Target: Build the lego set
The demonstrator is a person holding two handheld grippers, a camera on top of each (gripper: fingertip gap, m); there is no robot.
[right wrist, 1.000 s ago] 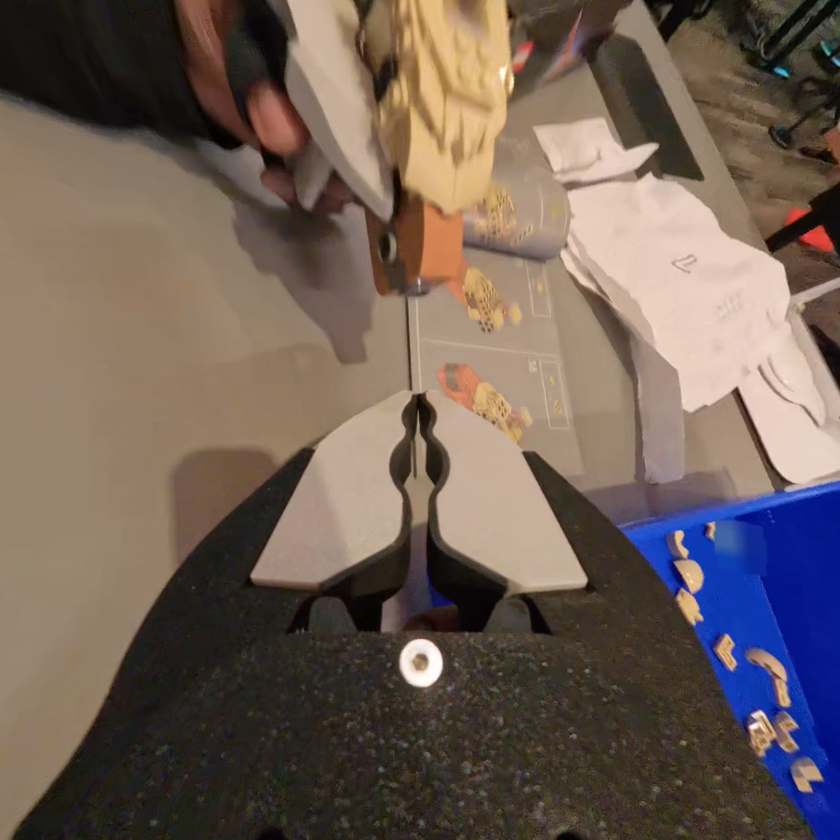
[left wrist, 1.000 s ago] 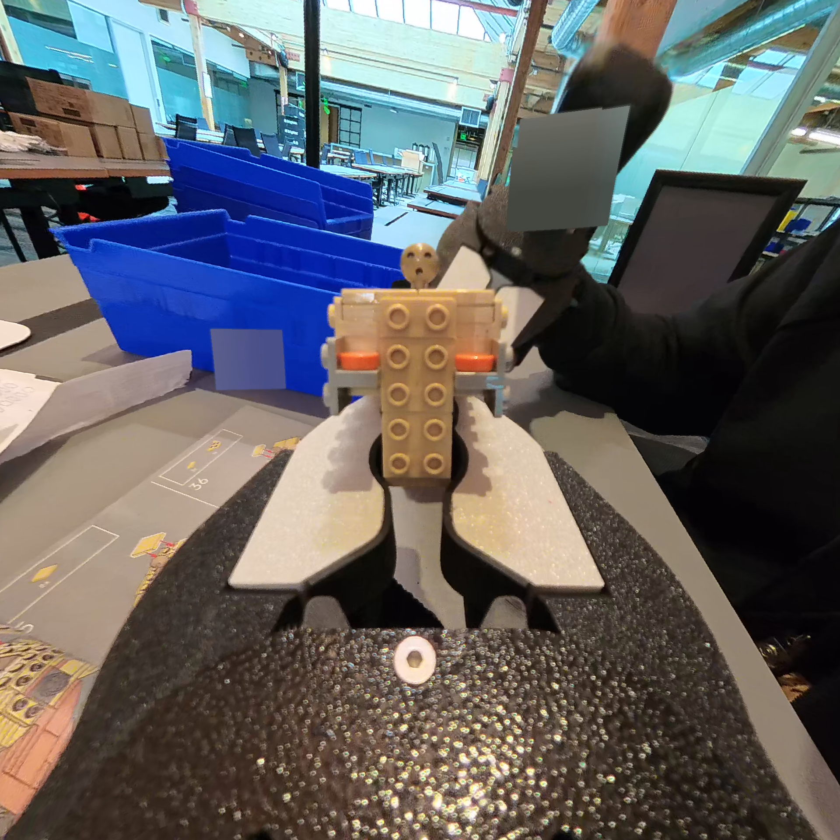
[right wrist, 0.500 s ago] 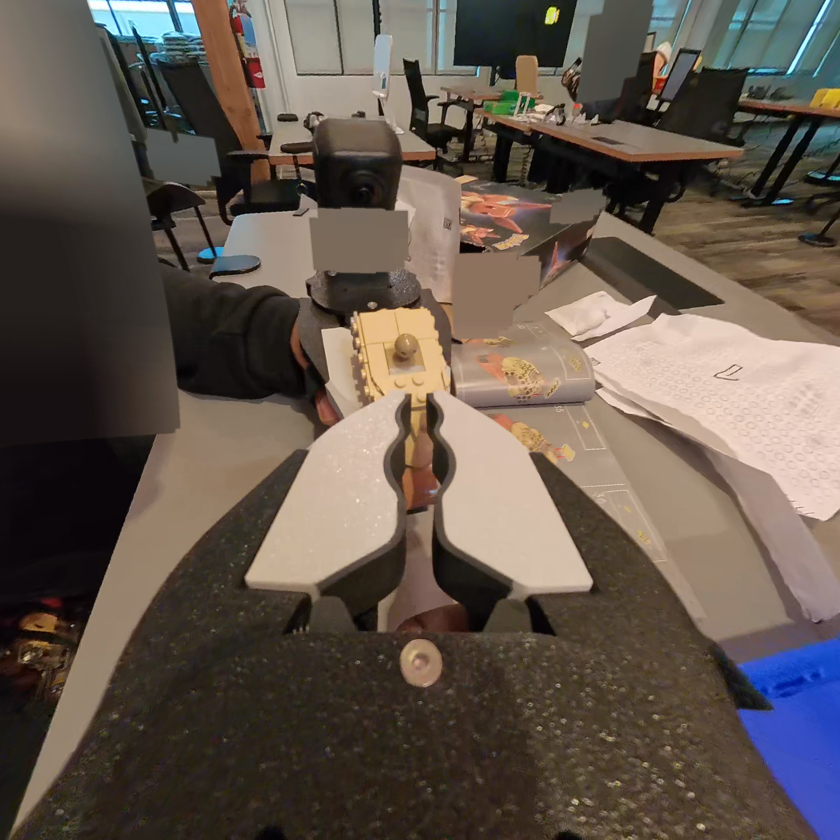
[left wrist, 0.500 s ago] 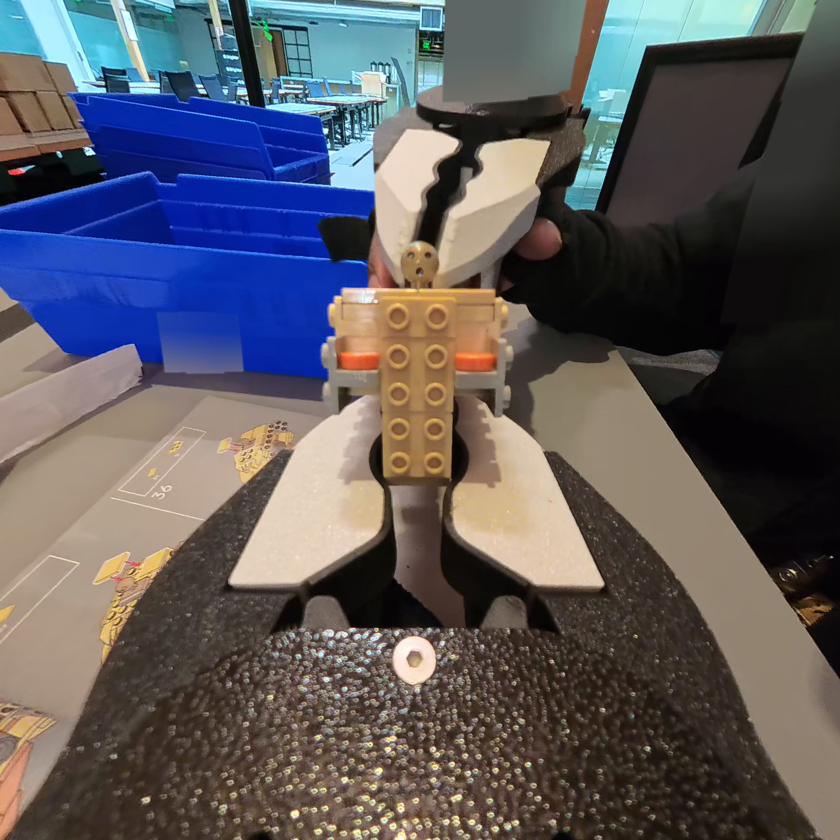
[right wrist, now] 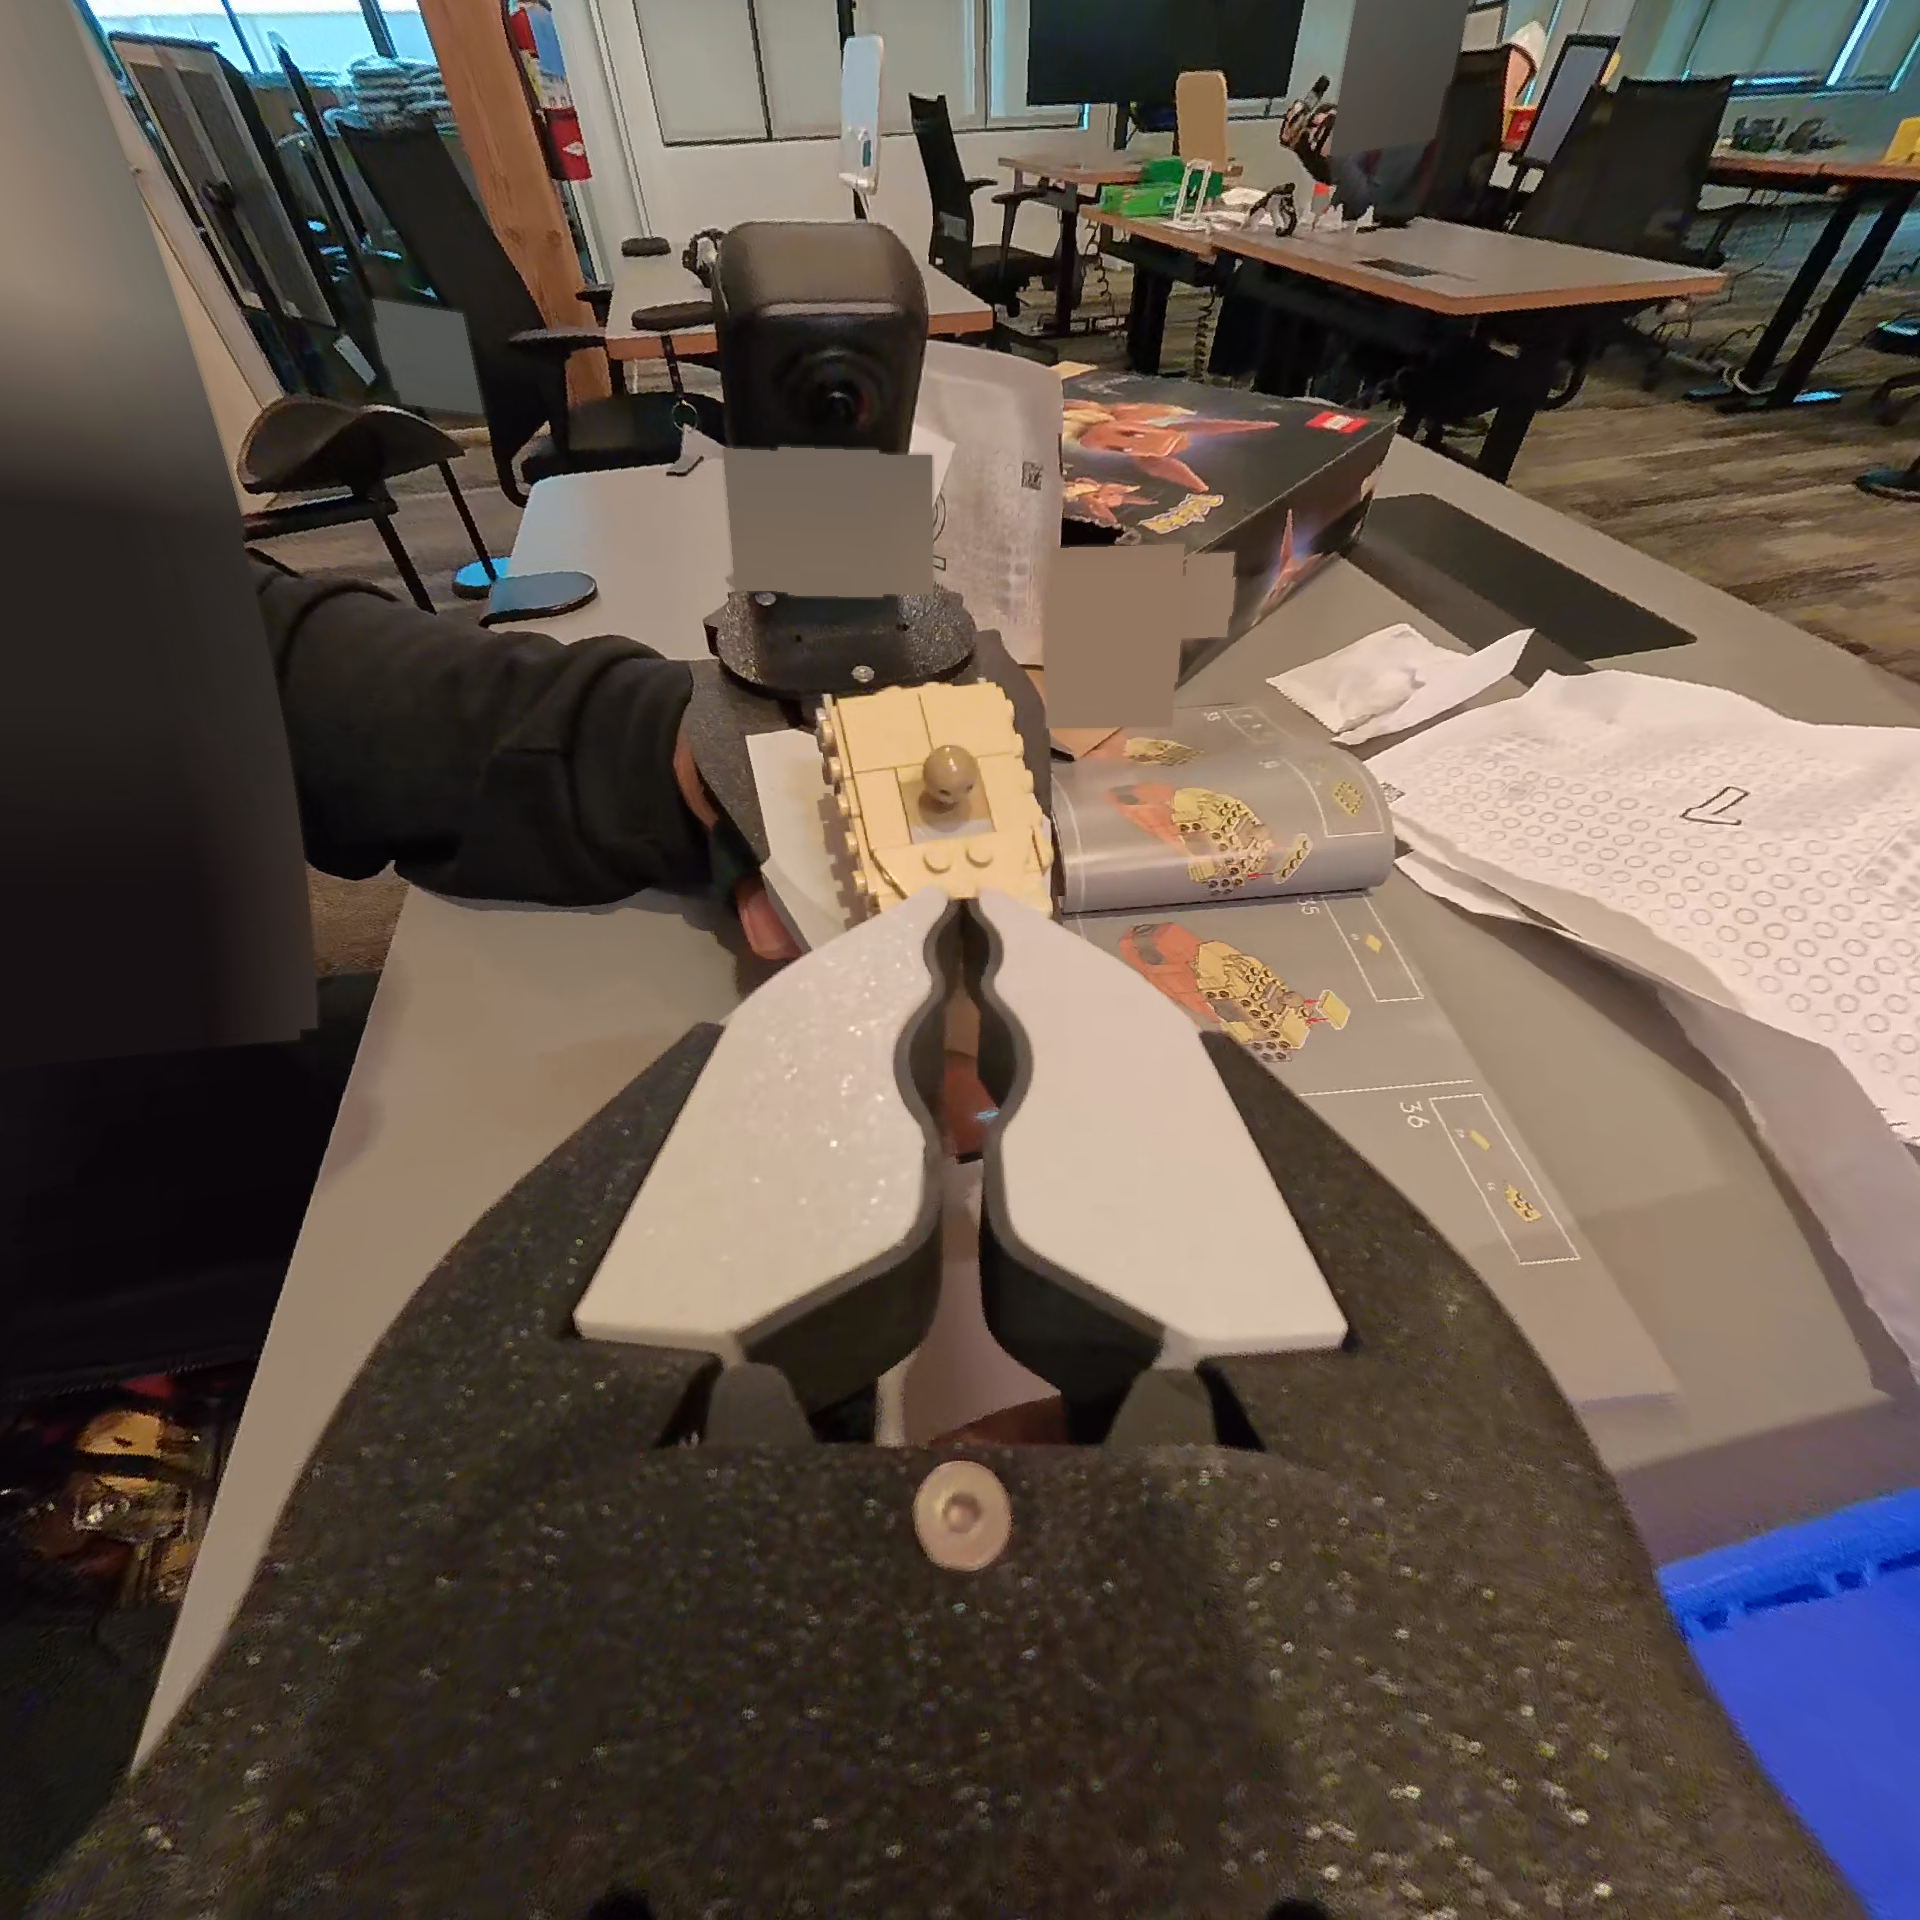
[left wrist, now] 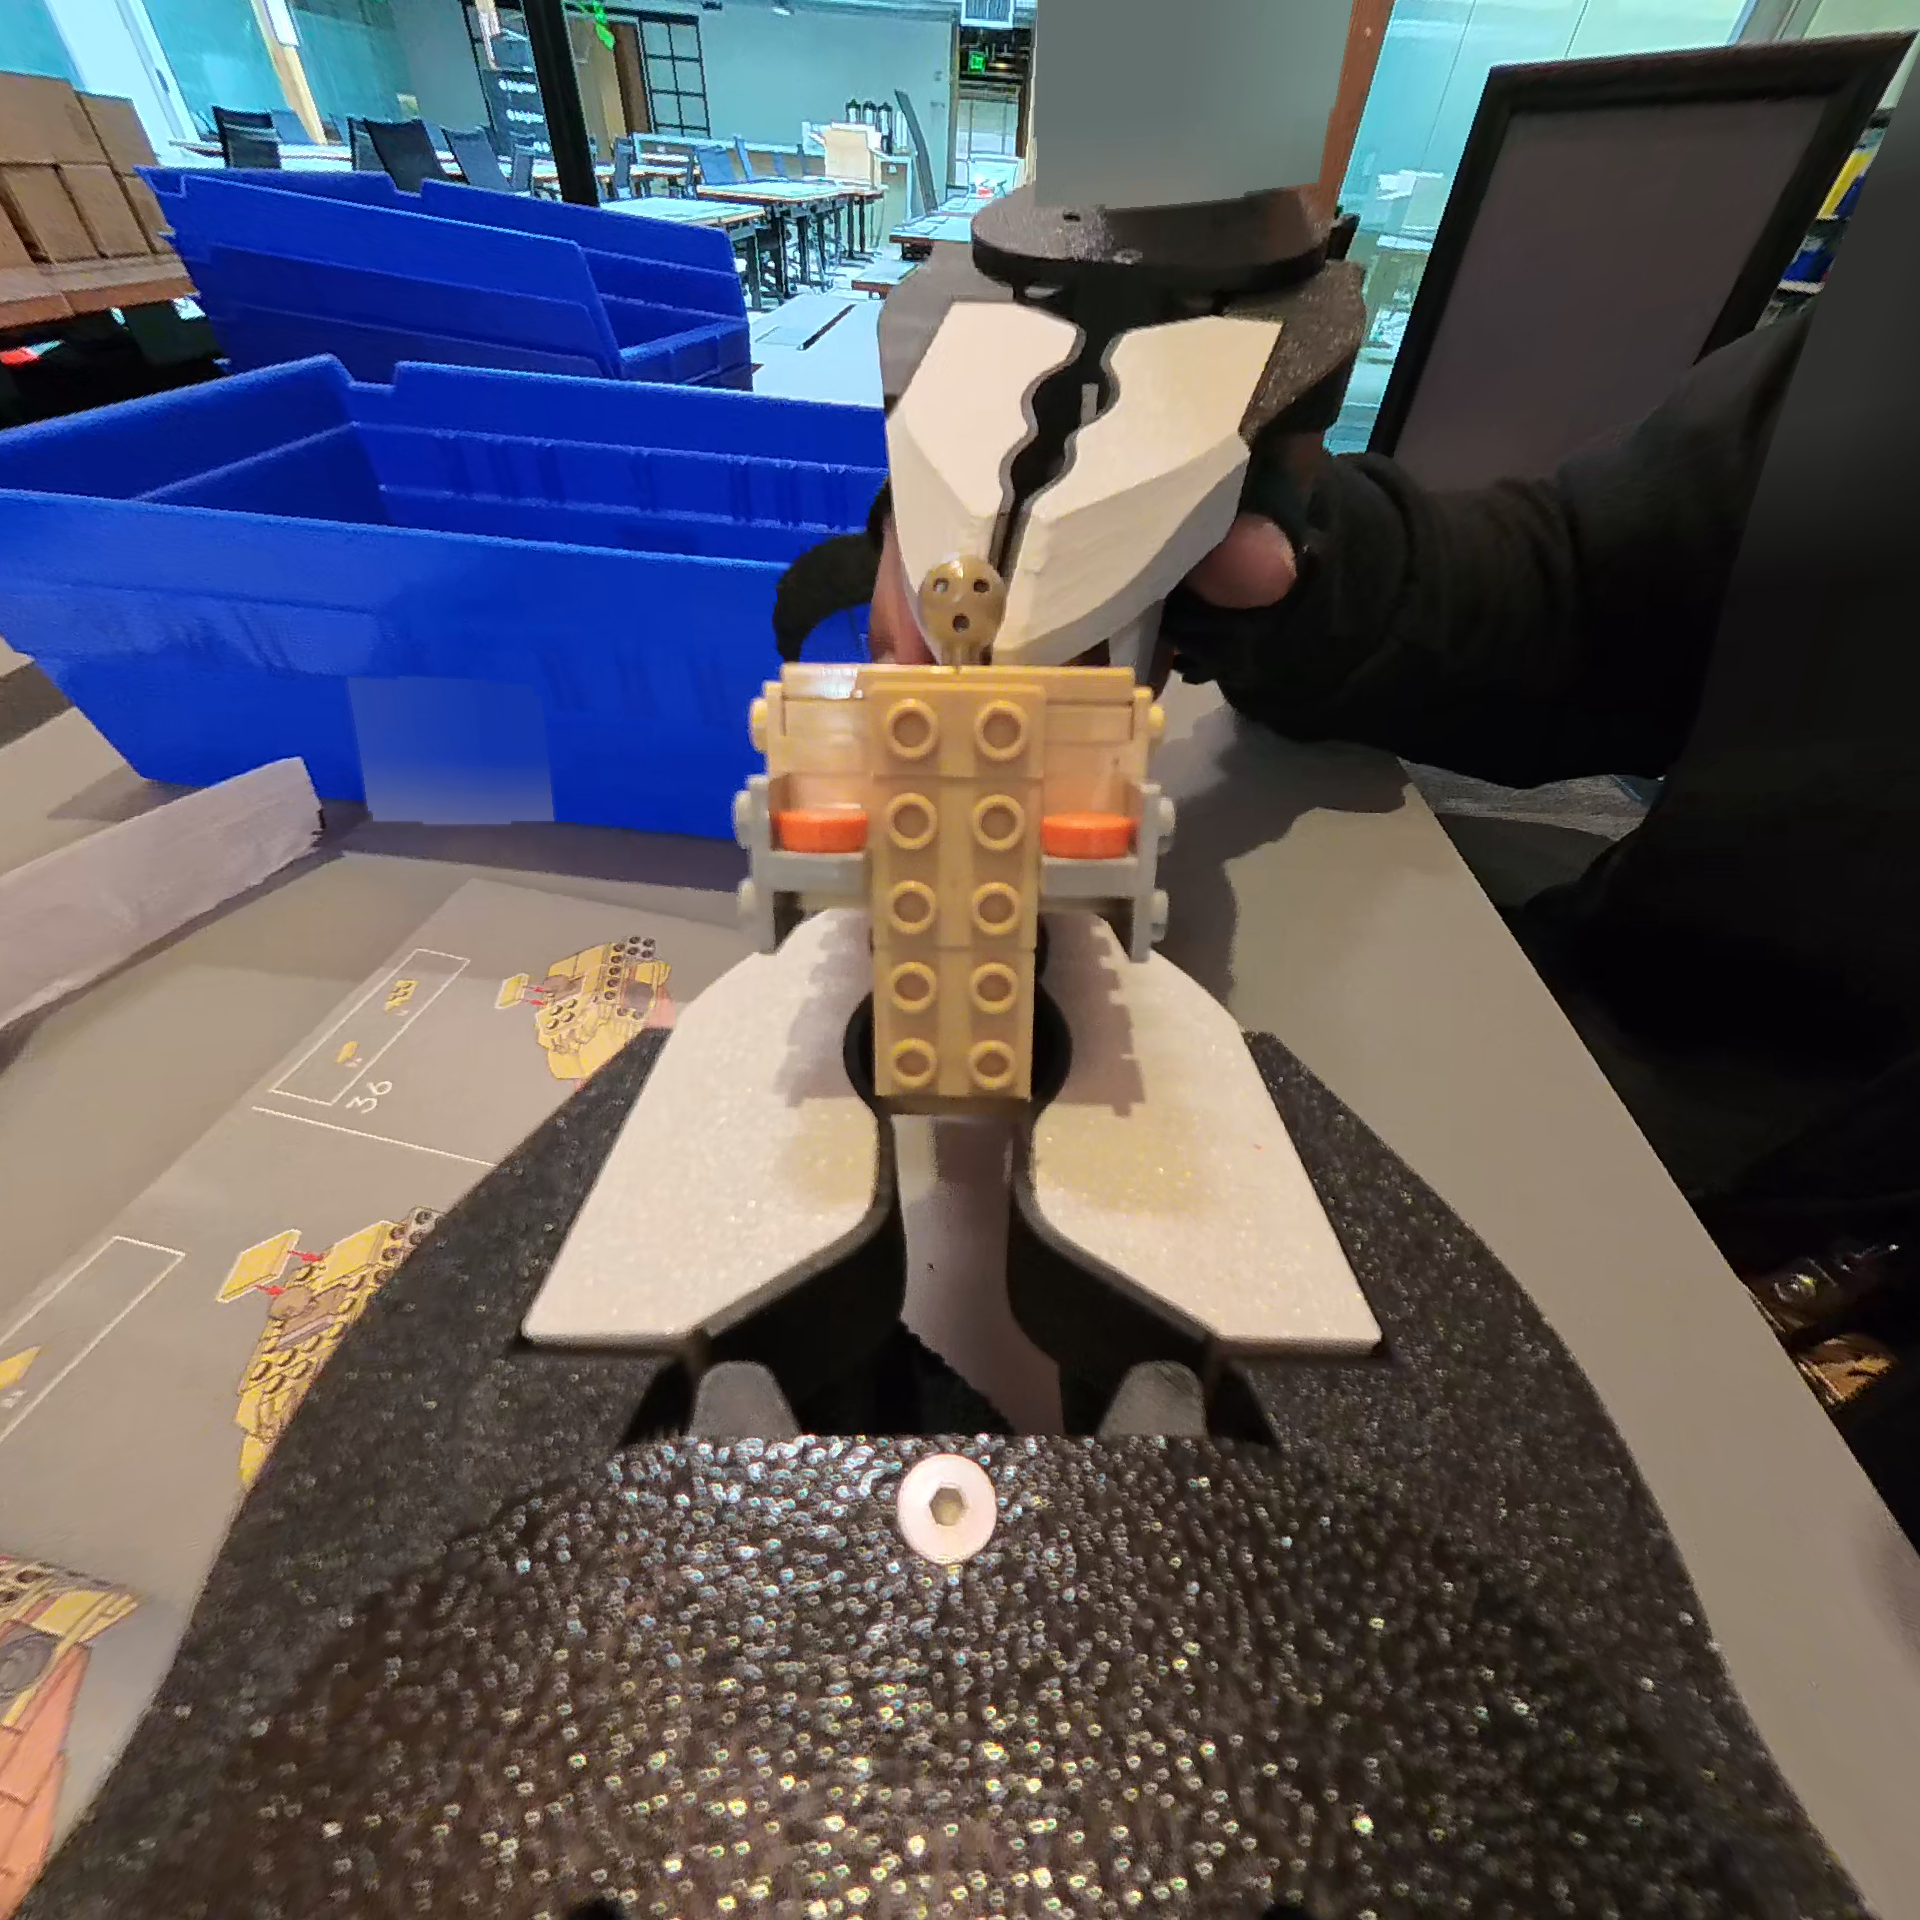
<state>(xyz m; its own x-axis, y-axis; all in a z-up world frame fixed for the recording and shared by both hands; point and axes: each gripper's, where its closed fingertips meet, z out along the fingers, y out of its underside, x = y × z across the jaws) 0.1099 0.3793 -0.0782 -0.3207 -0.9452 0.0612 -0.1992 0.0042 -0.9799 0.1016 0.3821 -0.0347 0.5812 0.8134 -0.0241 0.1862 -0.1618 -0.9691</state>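
Grey tabletop [left wrist: 1455,935] with an open instruction booklet [right wrist: 1351,997]: the left tongs [left wrist: 956,997] clamp a tan lego model [left wrist: 951,831] aloft. The right tongs [right wrist: 961,914], nearly closed and seemingly empty, point at its ball knob [right wrist: 945,774]; they should approach slowly and squarely while the left hold steady.

A grey flat worktop [right wrist: 540,997] holds crinkly white paper sheets [right wrist: 1683,831]. A dark framed screen [left wrist: 1621,260] stands at its far edge. Behind are black office chairs [right wrist: 977,208] and long brown desks [right wrist: 1455,260]. Brown cardboard boxes [left wrist: 62,187] sit stacked far off.
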